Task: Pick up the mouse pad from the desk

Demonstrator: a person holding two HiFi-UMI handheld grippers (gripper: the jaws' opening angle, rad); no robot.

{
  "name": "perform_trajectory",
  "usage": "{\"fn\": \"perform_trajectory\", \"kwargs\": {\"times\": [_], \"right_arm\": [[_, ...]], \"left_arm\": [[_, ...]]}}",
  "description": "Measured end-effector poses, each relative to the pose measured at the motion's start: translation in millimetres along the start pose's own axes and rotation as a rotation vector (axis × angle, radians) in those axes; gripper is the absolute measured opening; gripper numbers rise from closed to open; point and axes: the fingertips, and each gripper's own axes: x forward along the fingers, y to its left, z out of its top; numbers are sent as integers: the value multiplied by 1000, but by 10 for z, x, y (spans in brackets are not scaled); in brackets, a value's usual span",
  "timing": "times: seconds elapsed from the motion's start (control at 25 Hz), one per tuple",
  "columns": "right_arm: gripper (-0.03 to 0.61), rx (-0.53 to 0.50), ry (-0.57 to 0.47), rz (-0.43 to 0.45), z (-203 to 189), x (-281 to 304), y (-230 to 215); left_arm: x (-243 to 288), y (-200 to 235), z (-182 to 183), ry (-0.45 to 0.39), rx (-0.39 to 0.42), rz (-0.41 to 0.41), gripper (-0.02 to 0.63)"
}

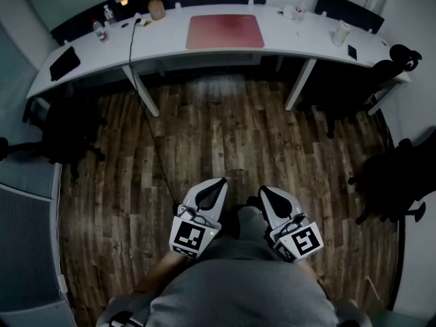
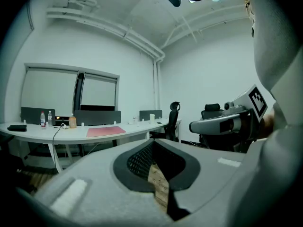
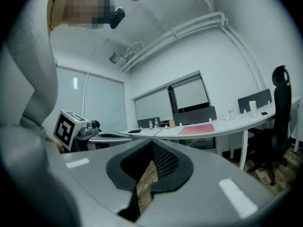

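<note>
Open wooden floor separates me from the curved white worktop, whose red mouse pad lies flat beside its front edge. My left tool and right tool are clenched on nothing, side by side.

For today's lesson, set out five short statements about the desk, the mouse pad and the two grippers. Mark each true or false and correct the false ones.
1. The mouse pad lies flat on the desk. True.
2. The left gripper holds the mouse pad. False: it holds nothing and is close to the person's body, well away from the desk.
3. The jaws of the left gripper and of the right gripper are closed. True.
4. The floor is carpeted. False: it is made of wooden planks.
5. A black cable runs off the desk down to the floor. True.
</note>
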Motion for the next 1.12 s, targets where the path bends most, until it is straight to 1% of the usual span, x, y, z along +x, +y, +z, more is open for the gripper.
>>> {"fn": "perform_trajectory", "kwargs": {"times": [0.12, 0.24, 0.36, 0.48, 0.56, 0.64, 0.76, 0.92, 1.04, 1.12], "right_arm": [[2, 17, -11, -31, 1, -22, -138], [2, 26, -13, -36, -27, 0, -294], [2, -4, -12, -2, -37, 130, -425], [2, -33, -17, 37, 95, 350, -511], [2, -31, -19, 59, 156, 486, -657], [2, -33, -31, 70, 233, 610, -841], [2, -43, -58, 72, 394, 810, -1180], [2, -56, -98, 69, 672, 1017, -1623], [2, -70, -95, 98, 782, 1153, -1828], [2, -74, -82, 124, 795, 1231, -1920]], "left_arm": [[107, 4, 2, -2, -19, -9, 0], [238, 16, 15, -2, -7, -10, 0], [372, 96, 21, 10, -5, 5, 0], [536, 266, 20, 12, -14, 43, 0], [694, 387, 57, 5, -22, 71, 0], [887, 483, 134, 0, -23, 82, 0], [1238, 640, 235, -23, 2, 86, 0], [1708, 769, 502, -55, -23, 85, 0], [1994, 811, 717, -83, -21, 90, 0], [2124, 849, 758, -85, -24, 103, 0]]}}
